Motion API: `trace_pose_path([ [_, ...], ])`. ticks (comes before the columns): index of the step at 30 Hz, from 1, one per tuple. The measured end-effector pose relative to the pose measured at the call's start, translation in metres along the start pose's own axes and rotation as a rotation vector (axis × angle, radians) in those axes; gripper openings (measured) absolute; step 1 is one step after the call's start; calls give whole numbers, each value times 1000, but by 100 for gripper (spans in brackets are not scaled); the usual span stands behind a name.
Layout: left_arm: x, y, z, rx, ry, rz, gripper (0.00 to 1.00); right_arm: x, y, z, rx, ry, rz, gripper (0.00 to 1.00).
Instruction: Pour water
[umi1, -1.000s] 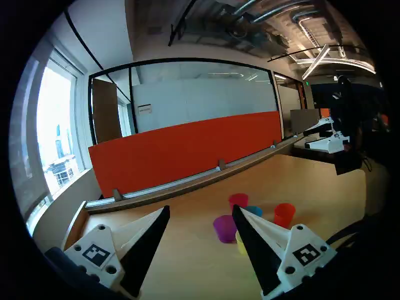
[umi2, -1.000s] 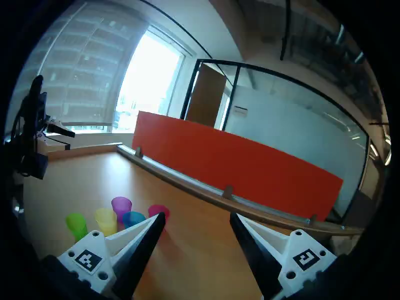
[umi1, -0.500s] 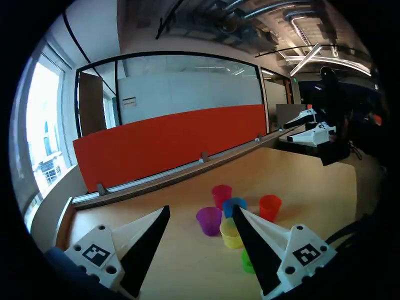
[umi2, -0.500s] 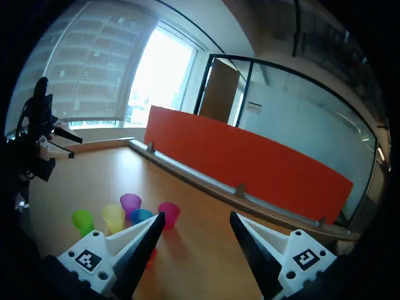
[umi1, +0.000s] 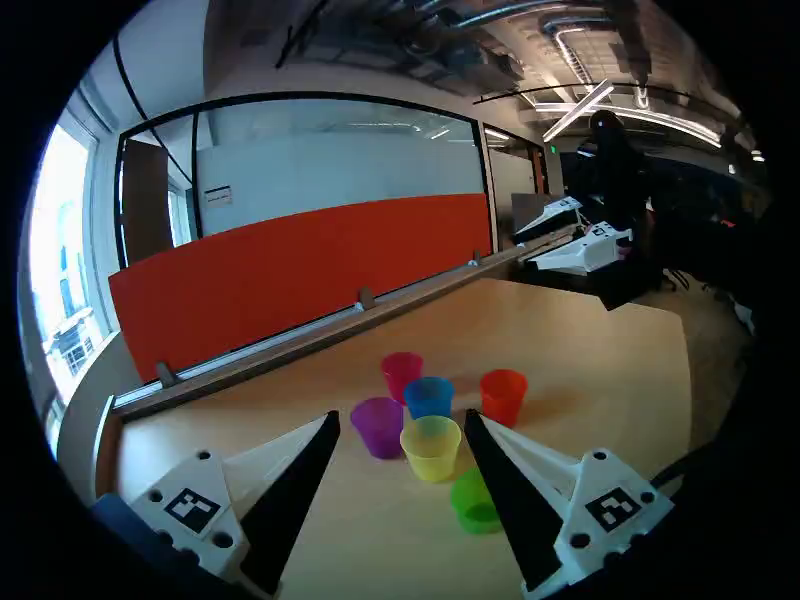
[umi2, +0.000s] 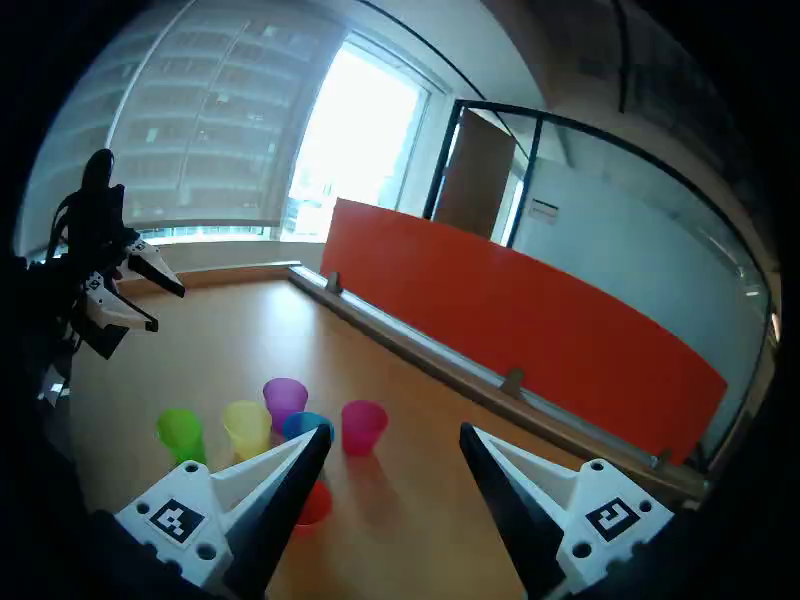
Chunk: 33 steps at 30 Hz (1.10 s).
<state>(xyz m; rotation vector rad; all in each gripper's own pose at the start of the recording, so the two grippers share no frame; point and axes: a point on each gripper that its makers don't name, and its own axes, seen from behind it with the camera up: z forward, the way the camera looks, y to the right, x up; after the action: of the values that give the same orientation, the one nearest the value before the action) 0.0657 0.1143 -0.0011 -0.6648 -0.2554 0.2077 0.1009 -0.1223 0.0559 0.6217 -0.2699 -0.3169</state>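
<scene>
Now, your left gripper (umi1: 401, 415) hangs over the counter (umi1: 600, 350) with its jaws spread wide and nothing between them. Your right gripper (umi2: 394, 428) is the same: jaws apart, empty. The cups stand in a tight cluster just ahead of both.

Reading the left gripper view from left to right, you have the purple cup (umi1: 378, 425), then the pink cup (umi1: 401, 372). Next comes the blue cup (umi1: 428, 396) with the yellow cup (umi1: 431, 447) just in front of it. The green cup (umi1: 472, 500) is nearest you, and the red cup (umi1: 502, 394) is last.

That crowding is your main risk. The purple, blue and yellow cups sit touching or nearly so, and a finger coming down around one will likely clip its neighbour and tip it. They look like light plastic and would probably skid or topple at a nudge. Whether any cup holds water I cannot tell from here, so treat each as full.

In the right gripper view the red cup sits half hidden behind one finger of that gripper. A blind approach there could knock it over.
</scene>
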Motion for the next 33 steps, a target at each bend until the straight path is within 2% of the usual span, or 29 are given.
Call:
trace_pose_path([
  [12, -21, 23, 10, -111, -66, 27, 93, -5, -16, 17, 108, -44, -23, 100],
  [18, -30, 32, 15, -147, -90, 36, 92, -11, -24, 26, 151, -59, -46, 100],
  [23, -37, 41, 19, -179, -108, 33, 92, -14, -28, 31, 186, -75, -38, 100],
  [29, -49, 56, 24, -223, -139, 38, 93, -14, -31, 37, 217, -68, -42, 100],
  [33, -58, 61, 28, -236, -156, 39, 93, -16, -32, 41, 232, -66, -50, 100],
])
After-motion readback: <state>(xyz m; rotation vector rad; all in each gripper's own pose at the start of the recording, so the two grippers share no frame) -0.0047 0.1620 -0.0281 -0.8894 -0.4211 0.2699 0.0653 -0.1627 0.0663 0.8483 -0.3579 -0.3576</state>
